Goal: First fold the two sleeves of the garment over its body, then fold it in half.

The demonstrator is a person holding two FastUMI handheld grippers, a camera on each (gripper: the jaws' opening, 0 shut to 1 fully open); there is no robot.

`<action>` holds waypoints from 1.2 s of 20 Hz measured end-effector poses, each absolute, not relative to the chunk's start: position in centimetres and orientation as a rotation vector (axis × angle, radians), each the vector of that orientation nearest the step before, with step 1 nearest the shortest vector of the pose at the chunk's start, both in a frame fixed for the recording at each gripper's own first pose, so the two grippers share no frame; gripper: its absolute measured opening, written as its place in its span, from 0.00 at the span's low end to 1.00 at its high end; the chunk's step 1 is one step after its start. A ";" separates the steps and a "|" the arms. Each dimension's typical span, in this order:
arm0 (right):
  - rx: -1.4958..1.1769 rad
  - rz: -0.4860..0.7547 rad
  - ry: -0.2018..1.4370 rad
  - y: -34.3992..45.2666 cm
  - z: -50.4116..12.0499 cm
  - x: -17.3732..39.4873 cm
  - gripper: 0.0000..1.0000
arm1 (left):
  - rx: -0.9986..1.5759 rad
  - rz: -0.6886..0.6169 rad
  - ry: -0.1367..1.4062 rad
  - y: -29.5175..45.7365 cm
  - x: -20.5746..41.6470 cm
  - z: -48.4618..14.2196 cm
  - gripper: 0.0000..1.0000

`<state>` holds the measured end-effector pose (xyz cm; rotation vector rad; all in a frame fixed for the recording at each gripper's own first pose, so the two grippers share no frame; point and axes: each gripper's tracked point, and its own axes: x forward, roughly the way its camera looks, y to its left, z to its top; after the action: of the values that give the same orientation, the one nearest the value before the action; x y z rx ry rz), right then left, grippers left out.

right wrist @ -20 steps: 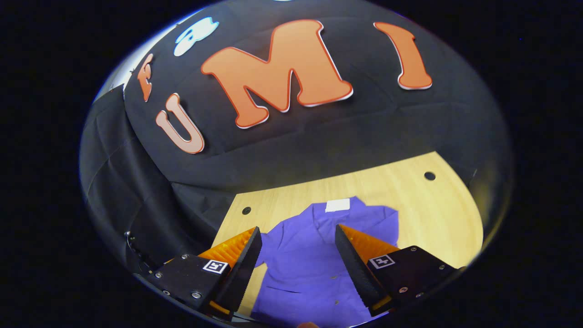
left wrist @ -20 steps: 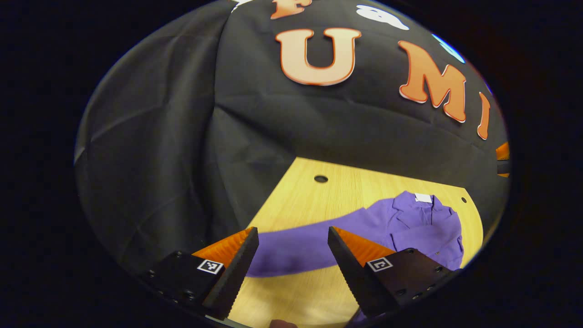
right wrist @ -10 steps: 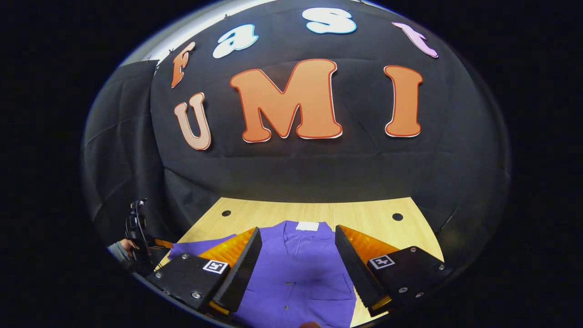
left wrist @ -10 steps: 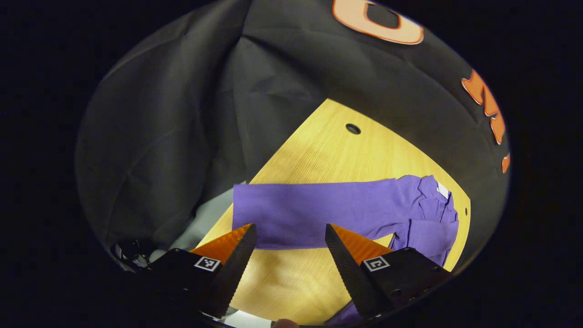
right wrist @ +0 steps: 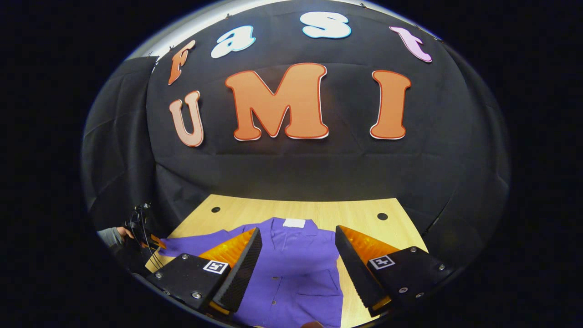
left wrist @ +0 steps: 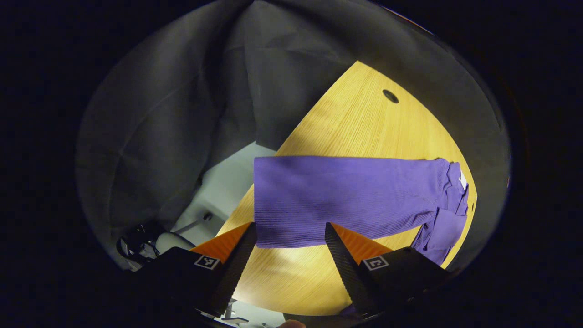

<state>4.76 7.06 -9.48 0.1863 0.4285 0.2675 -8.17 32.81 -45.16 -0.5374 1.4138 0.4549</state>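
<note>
In the left gripper view the left gripper (left wrist: 288, 248) hangs with its fingers spread wide and nothing between them, just short of the cuff end of the purple garment's (left wrist: 364, 196) outstretched sleeve (left wrist: 319, 200), which lies flat across the wooden table (left wrist: 360, 123) toward the collar at the far right. In the right gripper view a sleeved hand (right wrist: 119, 233) at the far left holds that gripper by the table's edge. The right gripper (right wrist: 297, 259) hovers spread and empty over the garment's buttoned front; the white neck label (right wrist: 294, 222) is too small to read.
</note>
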 end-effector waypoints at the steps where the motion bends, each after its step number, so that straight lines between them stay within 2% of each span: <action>1: 0.177 0.272 0.438 7.4 -9.8 4.7 0.97 | -0.534 0.461 1.431 33.1 -8.4 -45.7 0.98; 4: 0.202 0.308 0.447 8.7 -10.0 4.2 0.96 | -0.576 0.480 1.461 33.2 -8.6 -46.9 0.97; 5: 0.209 0.303 0.447 8.7 -10.1 4.5 0.97 | -0.570 0.481 1.471 33.5 -8.7 -47.2 0.99; 12: 0.225 0.261 0.451 8.3 -11.1 4.8 0.97 | -0.446 0.509 1.551 35.6 -7.7 -47.9 0.92; 14: 0.230 0.258 0.453 8.2 -11.4 4.6 0.97 | -0.440 0.482 1.557 35.2 -7.0 -47.9 0.78; 18: 0.226 0.248 0.459 7.5 -11.8 4.4 0.97 | -0.461 0.433 1.557 34.0 -5.9 -48.0 0.15; 20: 0.229 0.252 0.461 7.1 -11.9 4.2 0.97 | -0.462 0.430 1.533 34.0 -5.5 -47.7 0.13; 21: 0.221 0.249 0.467 6.7 -12.1 4.2 0.97 | -0.470 0.413 1.514 33.7 -4.9 -47.2 0.07; 24: 0.204 0.251 0.468 5.6 -12.0 4.2 0.97 | -0.443 0.375 1.478 32.7 -3.4 -45.9 0.07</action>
<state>4.24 5.61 -12.00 0.2039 0.4675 0.2510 -3.37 32.71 -45.95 -0.4426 1.4778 0.3746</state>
